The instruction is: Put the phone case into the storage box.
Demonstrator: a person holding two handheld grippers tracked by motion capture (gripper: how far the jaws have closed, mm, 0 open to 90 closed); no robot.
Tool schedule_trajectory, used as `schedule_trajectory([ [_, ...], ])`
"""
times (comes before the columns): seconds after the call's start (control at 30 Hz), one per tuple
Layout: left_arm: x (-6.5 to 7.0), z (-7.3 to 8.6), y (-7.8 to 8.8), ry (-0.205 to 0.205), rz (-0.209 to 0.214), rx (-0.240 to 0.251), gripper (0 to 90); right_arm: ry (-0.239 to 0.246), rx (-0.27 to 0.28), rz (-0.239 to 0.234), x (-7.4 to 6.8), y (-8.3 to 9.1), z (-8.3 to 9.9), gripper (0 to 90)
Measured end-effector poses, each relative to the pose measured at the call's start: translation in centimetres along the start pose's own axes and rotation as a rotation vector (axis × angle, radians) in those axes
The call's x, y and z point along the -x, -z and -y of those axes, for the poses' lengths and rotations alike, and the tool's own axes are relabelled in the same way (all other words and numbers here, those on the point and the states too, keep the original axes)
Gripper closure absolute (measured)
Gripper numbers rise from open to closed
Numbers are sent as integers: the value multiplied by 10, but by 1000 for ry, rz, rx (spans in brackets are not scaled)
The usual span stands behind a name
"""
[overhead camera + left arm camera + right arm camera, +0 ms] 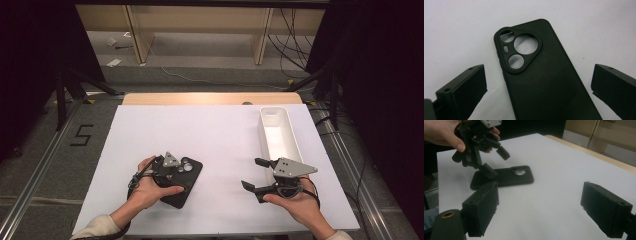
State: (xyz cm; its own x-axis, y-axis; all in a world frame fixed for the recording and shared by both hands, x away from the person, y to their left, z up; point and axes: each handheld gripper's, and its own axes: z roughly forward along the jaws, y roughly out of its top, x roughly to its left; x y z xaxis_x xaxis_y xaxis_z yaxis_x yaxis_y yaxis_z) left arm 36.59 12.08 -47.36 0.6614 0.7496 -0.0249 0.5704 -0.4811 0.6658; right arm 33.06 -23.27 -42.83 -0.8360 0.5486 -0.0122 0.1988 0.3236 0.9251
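Observation:
A black phone case [186, 186] lies flat on the white sheet, back side up, with its camera cut-outs toward the far end. My left gripper [172, 175] is tilted down over it, open, one jaw on each side of the case [536, 72] and nothing between them. In the right gripper view the left gripper [496, 162] hangs just above the case [506, 177], and its lower jaw is close to the case's near end. My right gripper [255, 173] is open and empty, a hand's width to the right, and points left toward the case.
A long white bin [280, 132] stands along the right side of the white sheet [200, 125], just beyond the right gripper. The wooden table edge [210, 98] shows at the back. Cables and black stands lie on the floor around the table.

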Motion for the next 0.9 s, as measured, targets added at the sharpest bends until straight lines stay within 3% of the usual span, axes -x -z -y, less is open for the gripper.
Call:
schedule_trajectory([
  [0.63,9,0,-17,-4,-27,-56,0,-6,-1,-12,-1,-2,1,159],
  [0.9,7,2,-20,23,-29,-76,0,-4,-2,-15,-1,-2,1,160],
])
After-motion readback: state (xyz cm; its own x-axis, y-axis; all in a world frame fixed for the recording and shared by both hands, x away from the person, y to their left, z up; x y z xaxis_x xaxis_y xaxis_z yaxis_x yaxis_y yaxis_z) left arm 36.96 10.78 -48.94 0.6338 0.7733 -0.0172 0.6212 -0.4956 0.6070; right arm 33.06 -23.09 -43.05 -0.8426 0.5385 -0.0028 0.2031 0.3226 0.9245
